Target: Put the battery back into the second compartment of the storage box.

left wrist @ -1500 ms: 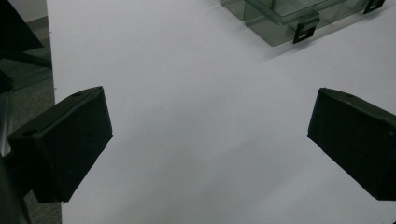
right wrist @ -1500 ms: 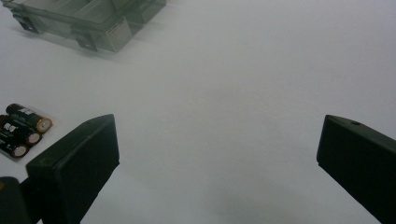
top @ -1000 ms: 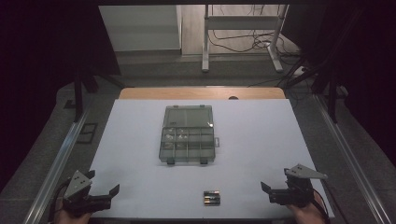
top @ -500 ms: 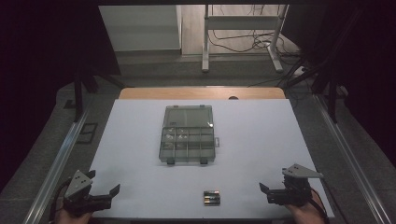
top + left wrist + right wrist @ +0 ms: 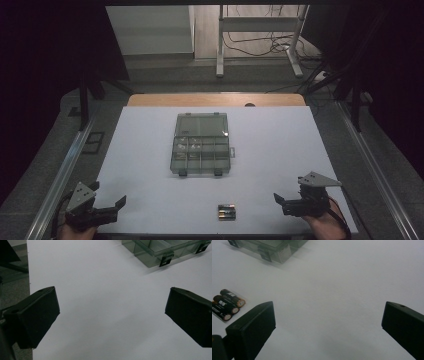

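Batteries: three dark cells with copper-coloured ends [image 5: 226, 212] lie side by side, touching one another, on the white table sheet near its front edge, a little right of centre; in the right gripper view the batteries [image 5: 227, 304] sit just beyond and to the left of that gripper's left jaw.
Right gripper: the right gripper [image 5: 280, 201] hovers at the front right corner of the sheet, pointing inward toward the batteries but apart from them; its jaws stand wide apart with nothing between them [image 5: 328, 322].
Left gripper: the left gripper [image 5: 118, 204] sits at the front left corner, well apart from the batteries; its jaws are spread wide over bare sheet [image 5: 112, 315].
Organizer box: a clear, greenish compartment box [image 5: 201, 144] with dark latches rests at mid-table, lid closed, beyond the batteries.
Table: white sheet [image 5: 280, 145] over a wooden top, whose far edge shows as a strip.
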